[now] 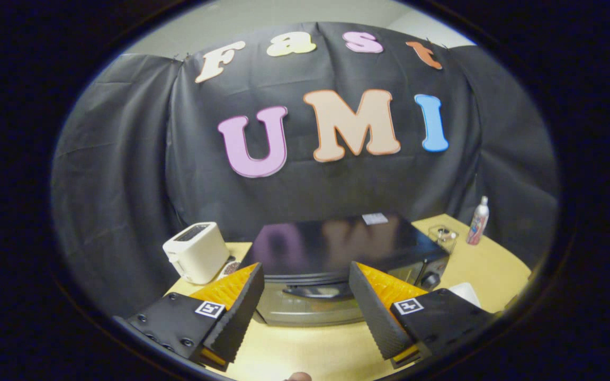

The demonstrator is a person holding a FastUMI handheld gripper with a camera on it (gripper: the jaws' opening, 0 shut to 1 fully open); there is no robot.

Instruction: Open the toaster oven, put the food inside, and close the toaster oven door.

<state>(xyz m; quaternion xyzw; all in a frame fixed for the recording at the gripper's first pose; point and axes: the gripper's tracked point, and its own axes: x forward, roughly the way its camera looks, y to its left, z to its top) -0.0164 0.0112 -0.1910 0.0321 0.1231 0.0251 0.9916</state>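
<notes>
Gripper view looks down along the claw (305,312), whose two black fingers with orange ribbed backs stand wide apart with nothing between the pads; each finger (239,312) carries a small square black-and-white marker near its base. Just ahead of them, framed in the gap, sits the toaster oven (337,254), a black box with a glossy top that mirrors the colours behind it and bears a small pale sticker toward its rear. Its glass door (310,309) is closed, with a dark handle (318,291) running across the upper part, and a round knob (432,280) shows on its front to the right of the door. The oven rests on a light wooden bench (305,349) with a curved edge. Left of the oven, close beside the left finger, stands a cream pop-up toaster (196,252). Beyond the oven to the right are a small clear container (443,236) and, further back near the bench edge, an upright white spray bottle (478,220) with red and blue print. A white object (466,292) peeks out just behind the right finger; what it is cannot be told. Black cloth (125,185) drapes the booth behind and to both sides, and a pale wall (284,16) rises above it.
</notes>
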